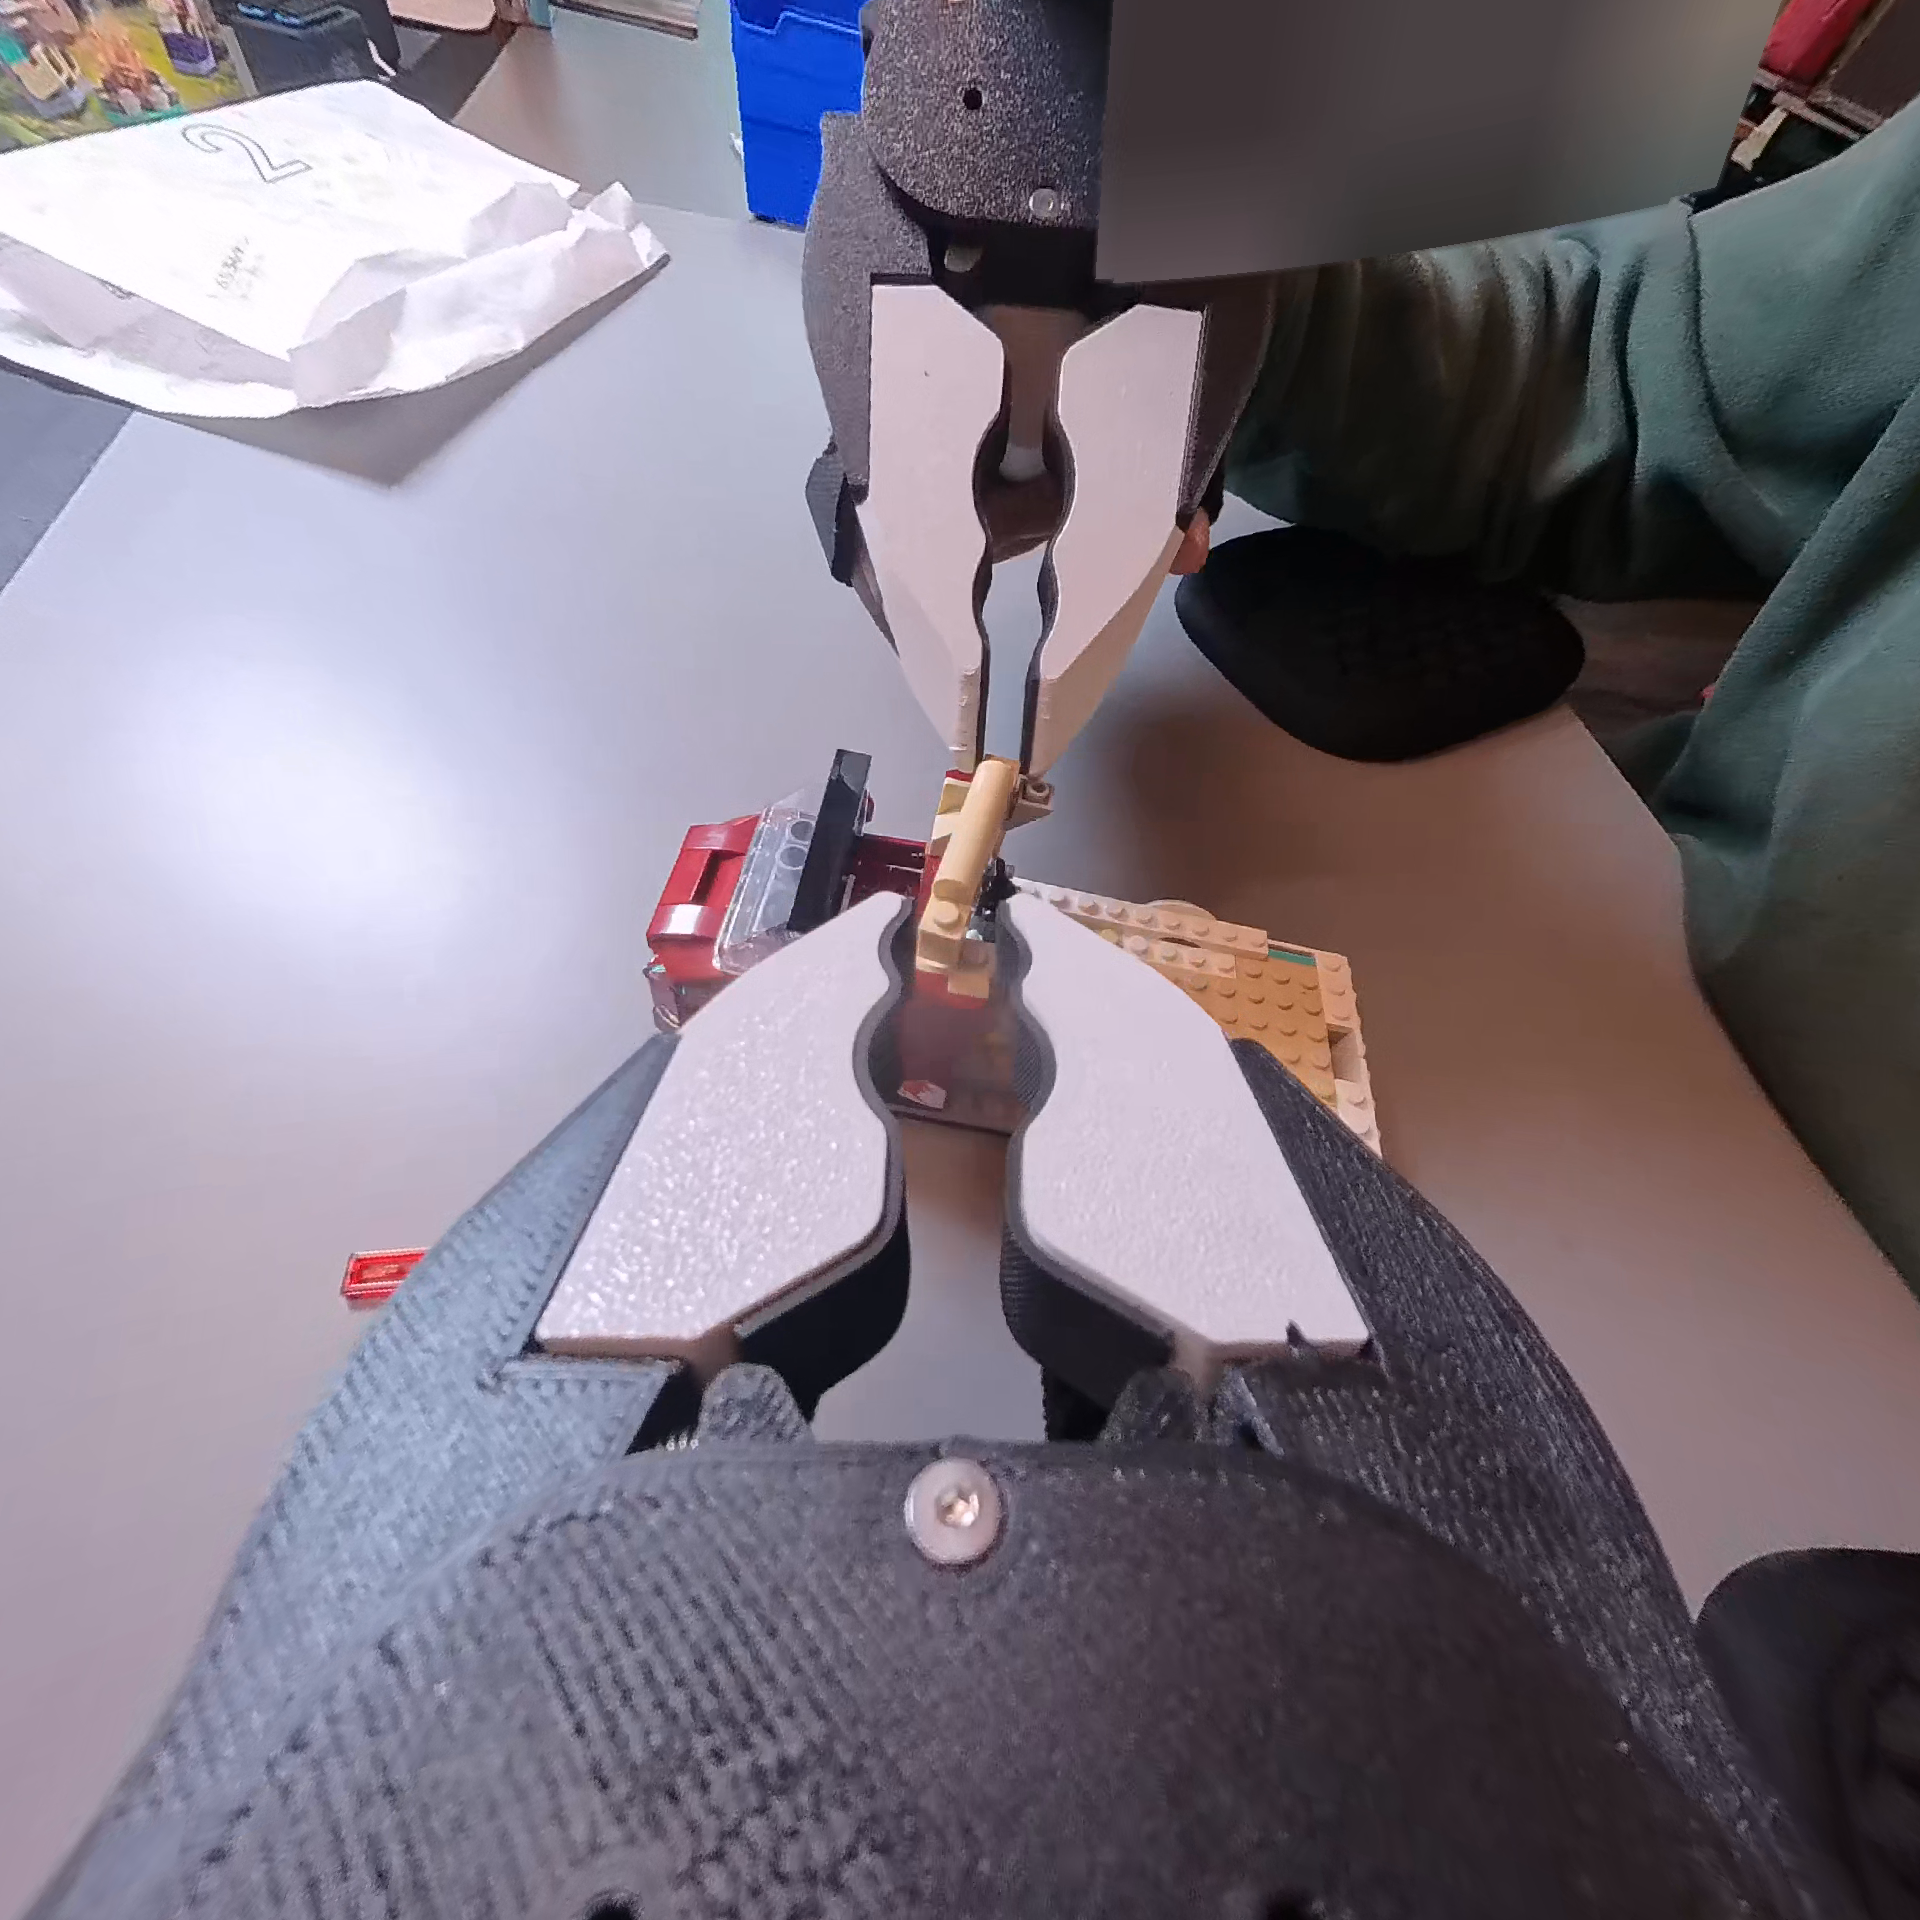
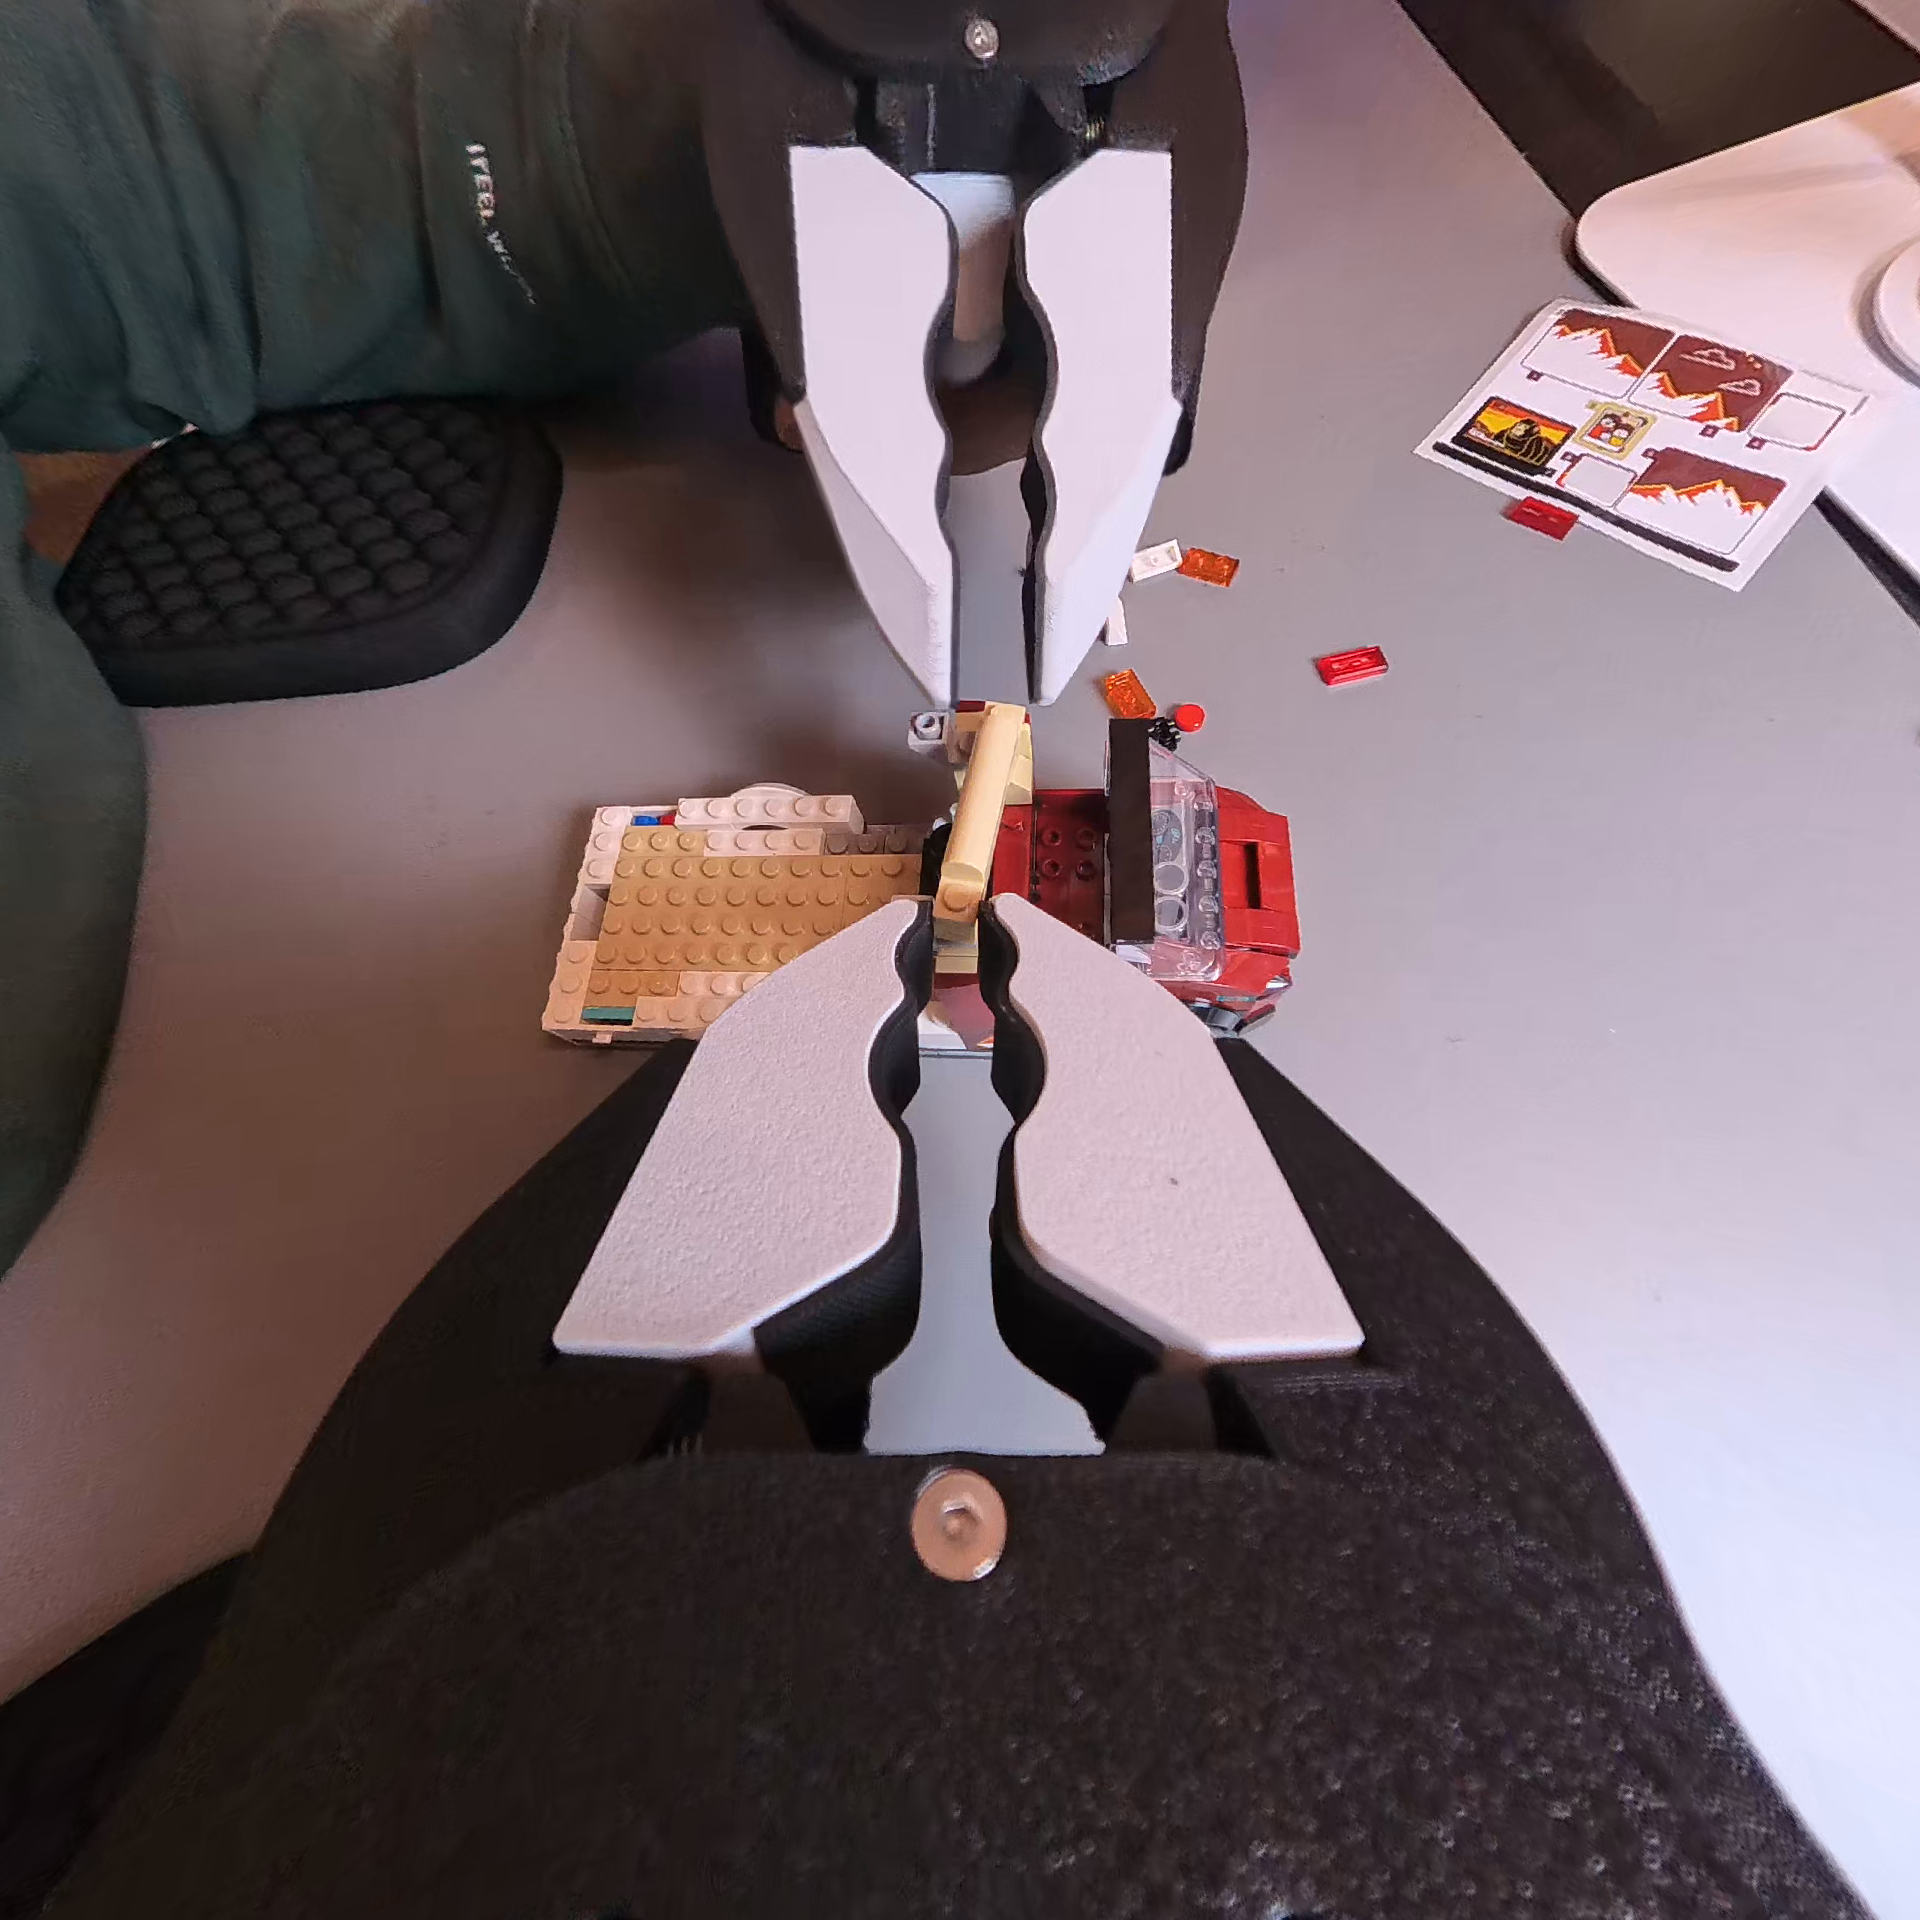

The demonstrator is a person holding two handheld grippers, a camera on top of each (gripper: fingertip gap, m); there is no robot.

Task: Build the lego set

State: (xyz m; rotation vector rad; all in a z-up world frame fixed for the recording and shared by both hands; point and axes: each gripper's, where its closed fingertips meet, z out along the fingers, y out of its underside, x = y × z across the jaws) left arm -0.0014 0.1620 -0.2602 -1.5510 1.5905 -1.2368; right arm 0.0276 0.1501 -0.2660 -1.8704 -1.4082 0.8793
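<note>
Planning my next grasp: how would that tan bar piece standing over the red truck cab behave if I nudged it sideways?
The tan bar looks rigid plastic, so it should not bend. It is long, slim and leaning, joined only at its ends, so a sideways nudge would probably swing it or pop it loose. Its smooth rounded surface may slip between the right hand-held gripper fingers.

A smooth grey table [image 1: 312, 831] under soft glare, a blue bin [image 1: 790, 104] beyond its far edge
</note>
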